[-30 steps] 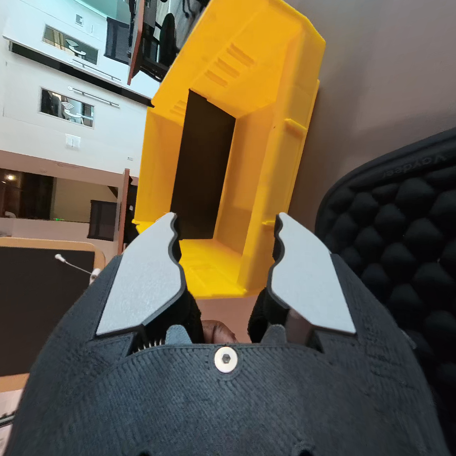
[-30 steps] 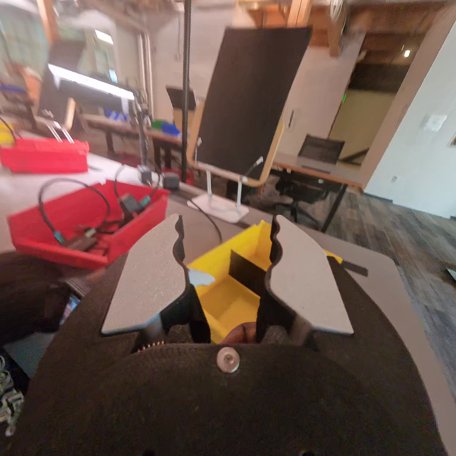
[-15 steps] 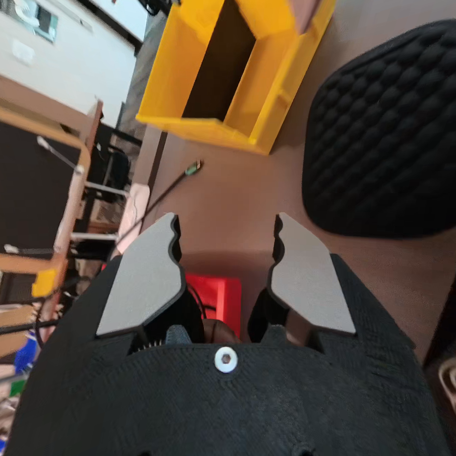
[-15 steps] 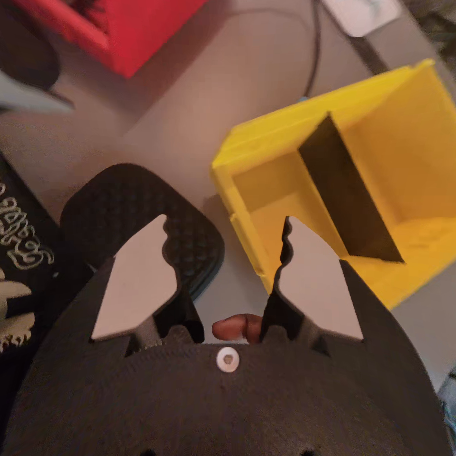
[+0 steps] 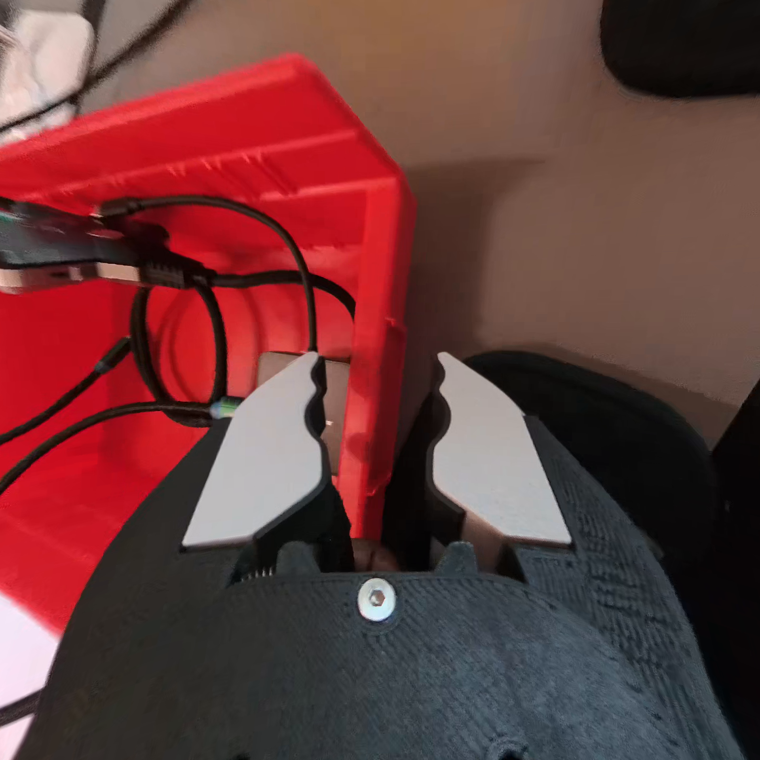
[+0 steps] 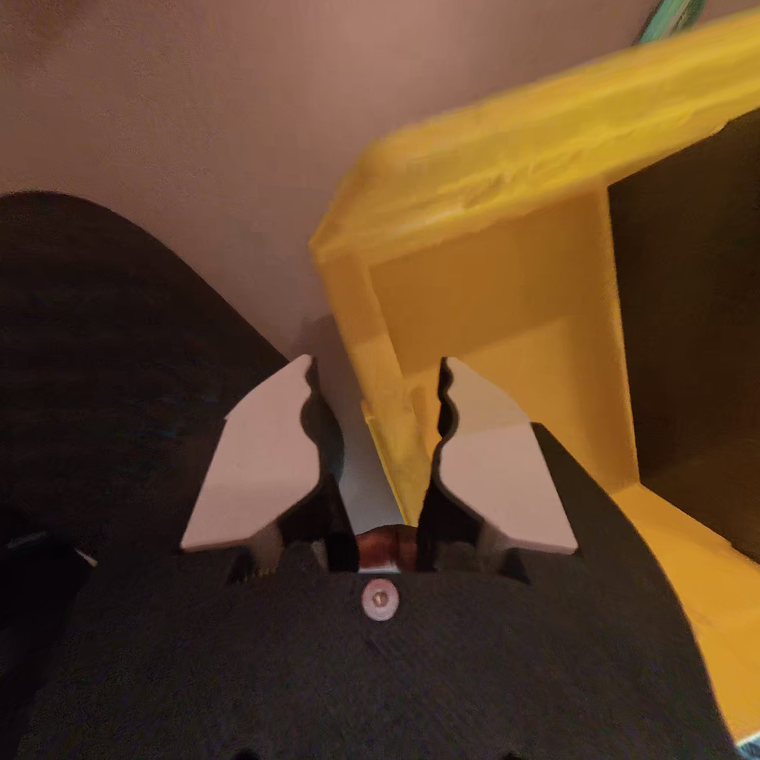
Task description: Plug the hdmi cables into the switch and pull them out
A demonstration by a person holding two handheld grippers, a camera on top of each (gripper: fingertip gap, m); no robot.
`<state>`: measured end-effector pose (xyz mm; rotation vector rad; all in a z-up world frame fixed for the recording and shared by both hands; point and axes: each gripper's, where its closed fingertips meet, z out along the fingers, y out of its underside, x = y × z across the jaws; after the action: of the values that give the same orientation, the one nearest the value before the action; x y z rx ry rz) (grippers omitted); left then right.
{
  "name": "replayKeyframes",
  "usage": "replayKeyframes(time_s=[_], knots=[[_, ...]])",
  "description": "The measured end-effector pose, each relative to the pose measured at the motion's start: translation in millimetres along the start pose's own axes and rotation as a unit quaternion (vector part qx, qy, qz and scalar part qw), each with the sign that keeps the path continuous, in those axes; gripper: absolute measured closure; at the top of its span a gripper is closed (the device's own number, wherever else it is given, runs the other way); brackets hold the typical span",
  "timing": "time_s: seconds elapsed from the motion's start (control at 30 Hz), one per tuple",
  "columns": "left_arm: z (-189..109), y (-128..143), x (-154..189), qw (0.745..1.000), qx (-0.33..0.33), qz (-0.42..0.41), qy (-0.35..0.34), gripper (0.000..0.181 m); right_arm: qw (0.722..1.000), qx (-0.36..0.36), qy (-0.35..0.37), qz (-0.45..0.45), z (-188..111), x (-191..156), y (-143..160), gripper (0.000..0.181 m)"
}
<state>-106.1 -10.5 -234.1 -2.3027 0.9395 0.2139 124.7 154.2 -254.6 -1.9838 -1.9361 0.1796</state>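
Observation:
In the left wrist view a red bin (image 5: pixel 185 135) holds several black braided cables (image 5: pixel 218 329). One cable end with a green tip (image 5: pixel 224 409) lies by my left finger. A flat grey box (image 5: pixel 334 411) sits in the bin's near corner, half hidden behind that finger. A second grey box (image 5: pixel 49 275) at the left edge has a black plug (image 5: pixel 164 271) in it. My left gripper (image 5: pixel 378 362) is open and empty above the bin's right wall. My right gripper (image 6: pixel 376 362) is open and empty above the left wall of a yellow bin (image 6: pixel 493 185).
The yellow bin has a black divider (image 6: pixel 691 288). A black bumpy mat (image 5: pixel 617 432) lies between the two bins and also shows in the right wrist view (image 6: pixel 103 349). Both bins stand on a brown table (image 5: pixel 534 205).
Both grippers tipped down toward the table and stayed open. The left view swung from the yellow bin to the red bin. The right one came close to the yellow bin's corner.

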Motion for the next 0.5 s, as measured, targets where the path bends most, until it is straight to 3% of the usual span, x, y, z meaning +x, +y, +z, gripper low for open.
replayKeyframes(time_s=[0.03, 0.07, 0.2, 0.5], knots=[[6, 8, 0, 1.0, -0.026, 0.008, 0.006, 0.141, 1.0, -0.017, 0.004, 0.003, 3, 4, 8, 0.142], [10, 16, -3, 0.998, -0.052, 0.015, 0.007, 0.151, 1.0, -0.029, -0.004, 0.01, 4, 5, 16, 0.149], [9, 31, -10, 0.995, -0.087, 0.01, 0.043, 0.154, 0.998, -0.021, -0.035, 0.044, -5, 10, 36, 0.148], [-13, 92, -38, 0.981, -0.102, -0.136, 0.092, 0.15, 0.996, -0.019, -0.032, 0.081, -25, 24, 98, 0.148]])
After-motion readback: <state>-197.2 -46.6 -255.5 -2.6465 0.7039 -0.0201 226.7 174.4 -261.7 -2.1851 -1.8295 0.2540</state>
